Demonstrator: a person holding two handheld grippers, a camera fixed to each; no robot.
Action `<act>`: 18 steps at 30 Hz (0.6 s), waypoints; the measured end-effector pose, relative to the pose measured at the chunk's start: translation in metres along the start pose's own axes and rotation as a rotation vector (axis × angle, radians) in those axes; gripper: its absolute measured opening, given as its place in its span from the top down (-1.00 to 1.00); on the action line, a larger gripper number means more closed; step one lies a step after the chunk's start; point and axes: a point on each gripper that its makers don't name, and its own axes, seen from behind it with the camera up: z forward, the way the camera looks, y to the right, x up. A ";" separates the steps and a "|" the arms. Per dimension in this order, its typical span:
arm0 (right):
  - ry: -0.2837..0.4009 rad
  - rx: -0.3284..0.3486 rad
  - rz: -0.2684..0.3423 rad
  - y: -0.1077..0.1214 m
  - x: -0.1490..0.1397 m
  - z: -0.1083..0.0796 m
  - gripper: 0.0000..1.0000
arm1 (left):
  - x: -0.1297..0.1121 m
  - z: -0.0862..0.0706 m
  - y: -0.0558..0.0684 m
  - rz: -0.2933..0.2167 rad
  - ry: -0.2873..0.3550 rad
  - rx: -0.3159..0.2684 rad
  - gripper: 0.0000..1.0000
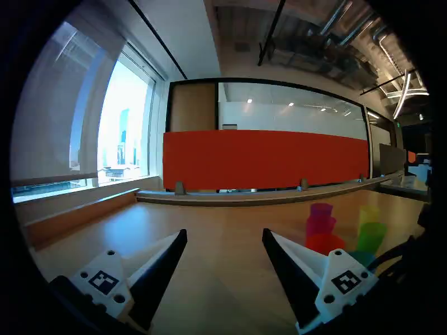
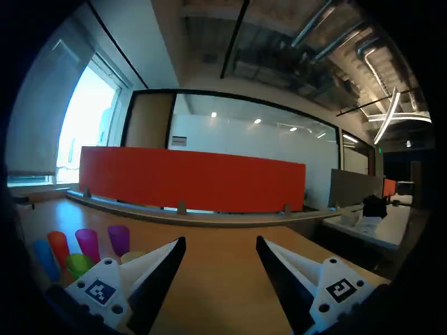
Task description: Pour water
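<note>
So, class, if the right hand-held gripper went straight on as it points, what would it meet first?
Bare table lies ahead of the right hand-held gripper; the cups sit off to its left. It would probably meet the orange panel first, though depth is unclear.

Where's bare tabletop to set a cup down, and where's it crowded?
Bare table runs from the left gripper to the orange partition and left to the window ledge; likewise ahead of the right gripper. The coloured cups crowd that gripper's left side.

Orange partition (image 1: pixel 262 159), bright window (image 1: pixel 125 134), wooden table (image 1: pixel 223 240)
</note>
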 end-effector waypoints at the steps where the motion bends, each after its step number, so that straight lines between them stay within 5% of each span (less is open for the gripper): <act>1: 0.001 0.003 -0.002 -0.001 -0.003 0.000 -0.95 | 0.000 0.000 0.000 0.000 0.000 0.000 -1.00; 18: 0.041 0.081 0.029 -0.024 -0.021 0.010 -0.99 | 0.000 0.000 -0.001 0.000 0.000 0.000 -1.00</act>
